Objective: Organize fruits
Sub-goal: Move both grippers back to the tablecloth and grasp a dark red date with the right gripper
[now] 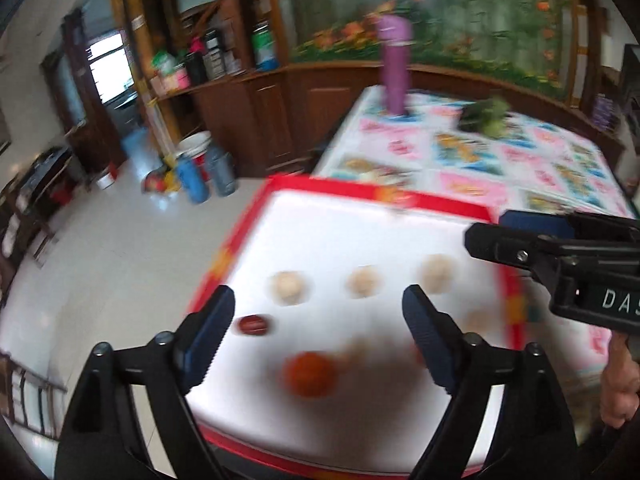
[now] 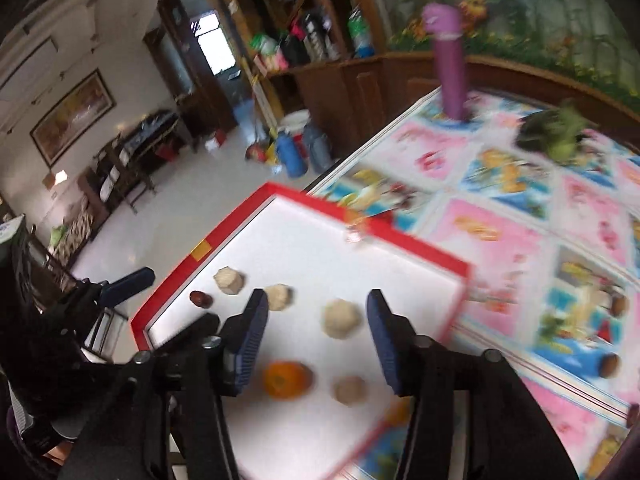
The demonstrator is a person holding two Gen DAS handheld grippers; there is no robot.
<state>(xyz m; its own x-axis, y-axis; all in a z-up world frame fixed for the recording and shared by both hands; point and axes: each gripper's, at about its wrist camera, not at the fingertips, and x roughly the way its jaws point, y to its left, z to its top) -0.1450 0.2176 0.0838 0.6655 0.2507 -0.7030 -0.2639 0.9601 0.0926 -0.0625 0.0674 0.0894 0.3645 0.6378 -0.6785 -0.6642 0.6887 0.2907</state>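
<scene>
— Hovering over the red-rimmed white tray (image 2: pixel 400 236), both claws are seen spread wide with nothing held. Which step is judged to be in hand?

— An approach, it would seem: no fruit has yet been gripped. The left claw (image 1: pixel 318 316) is aimed at the tray's near half, where an orange fruit (image 1: pixel 310 374) lies just below the gap of its fingers and a small dark red fruit (image 1: pixel 254 325) is found beside the left fingertip. The right claw (image 2: pixel 316 334) is held above a pale lumpy fruit (image 2: pixel 341 317), framed between its blue pads.

— Where are the remaining fruits placed?

— Three pale fruits are laid in a row across the tray; a fourth pale one (image 2: pixel 350 390) and the orange fruit are set nearer. Two brown round items (image 2: pixel 610 364) are left outside, on the patterned bench cloth (image 2: pixel 520 232); what they are cannot be told.

— What is called for next?

— A descent onto one fruit is probably needed, with the fingers closed gently around it. Heavy blur is noted, so finer detail cannot be judged.
</scene>
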